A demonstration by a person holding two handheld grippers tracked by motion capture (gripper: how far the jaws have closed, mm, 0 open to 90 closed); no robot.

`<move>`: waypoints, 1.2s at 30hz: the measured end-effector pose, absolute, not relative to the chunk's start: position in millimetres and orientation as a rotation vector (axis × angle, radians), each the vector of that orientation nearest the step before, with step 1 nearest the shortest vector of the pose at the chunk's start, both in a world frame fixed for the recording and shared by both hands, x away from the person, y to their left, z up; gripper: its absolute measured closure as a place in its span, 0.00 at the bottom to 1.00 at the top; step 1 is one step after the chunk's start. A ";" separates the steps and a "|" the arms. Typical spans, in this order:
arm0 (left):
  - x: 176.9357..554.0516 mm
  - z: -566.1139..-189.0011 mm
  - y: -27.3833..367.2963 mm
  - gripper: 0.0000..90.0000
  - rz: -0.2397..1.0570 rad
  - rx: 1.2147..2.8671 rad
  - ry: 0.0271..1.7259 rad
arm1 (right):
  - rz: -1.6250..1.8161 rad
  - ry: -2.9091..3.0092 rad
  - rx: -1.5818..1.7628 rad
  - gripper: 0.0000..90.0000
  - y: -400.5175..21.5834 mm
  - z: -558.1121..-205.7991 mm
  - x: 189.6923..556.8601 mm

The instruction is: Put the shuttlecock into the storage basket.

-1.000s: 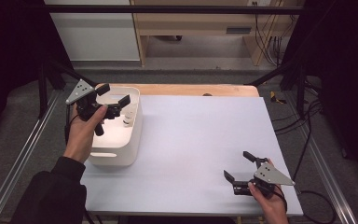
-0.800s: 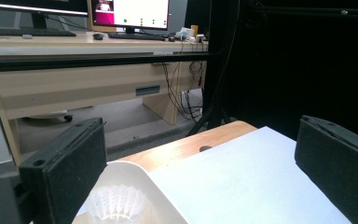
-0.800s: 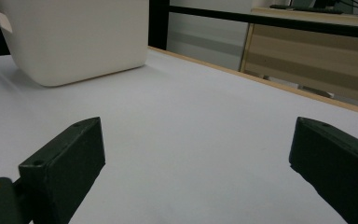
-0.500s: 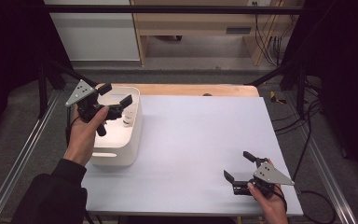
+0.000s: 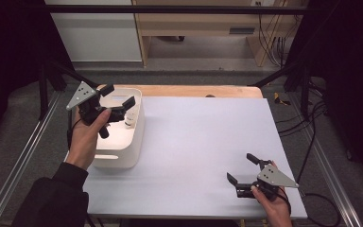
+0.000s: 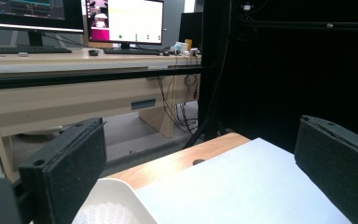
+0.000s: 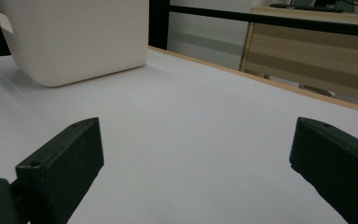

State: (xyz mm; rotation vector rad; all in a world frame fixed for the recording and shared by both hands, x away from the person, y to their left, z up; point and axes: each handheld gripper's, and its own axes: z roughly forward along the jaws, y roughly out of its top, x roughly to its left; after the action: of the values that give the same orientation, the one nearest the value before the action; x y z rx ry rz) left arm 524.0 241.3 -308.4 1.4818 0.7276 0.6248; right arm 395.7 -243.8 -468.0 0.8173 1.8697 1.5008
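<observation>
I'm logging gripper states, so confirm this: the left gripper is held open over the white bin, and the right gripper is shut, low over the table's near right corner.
One detail is wrong: the right gripper is open, not shut. The right gripper view shows its jaws wide apart with bare table between them. The rest holds: in the high view the left gripper is open over the white bin.

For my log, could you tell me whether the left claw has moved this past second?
No: the left claw hangs over the white bin's far end as before.
</observation>
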 end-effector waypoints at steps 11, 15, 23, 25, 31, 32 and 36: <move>518.1 -306.9 236.3 0.02 0.615 1.479 0.702 | 1.507 1.872 0.818 0.03 -243.7 -468.0 395.5; 516.0 -307.2 234.2 0.02 0.614 1.482 0.693 | 1.509 1.874 0.820 0.03 -243.7 -468.0 395.6; 512.5 -308.0 229.8 0.02 0.600 1.478 0.684 | 1.513 1.876 0.820 0.03 -243.9 -468.0 395.6; 511.4 -307.7 229.1 0.02 0.602 1.481 0.678 | 1.517 1.876 0.818 0.03 -243.8 -468.1 395.8; 506.1 -306.8 226.4 0.02 0.593 1.478 0.664 | 1.514 1.879 0.818 0.03 -243.5 -468.1 395.6; 505.1 -306.7 225.7 0.02 0.590 1.478 0.663 | 1.514 1.880 0.818 0.03 -243.5 -468.1 395.5; 500.8 -307.2 223.4 0.02 0.592 1.486 0.657 | 1.513 1.880 0.818 0.03 -243.5 -468.2 395.5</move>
State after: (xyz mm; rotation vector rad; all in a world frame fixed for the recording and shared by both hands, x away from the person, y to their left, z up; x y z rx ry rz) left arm 500.8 223.4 -307.2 1.4862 0.6567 0.5924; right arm 395.5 -243.5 -468.2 0.8183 1.8801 1.5135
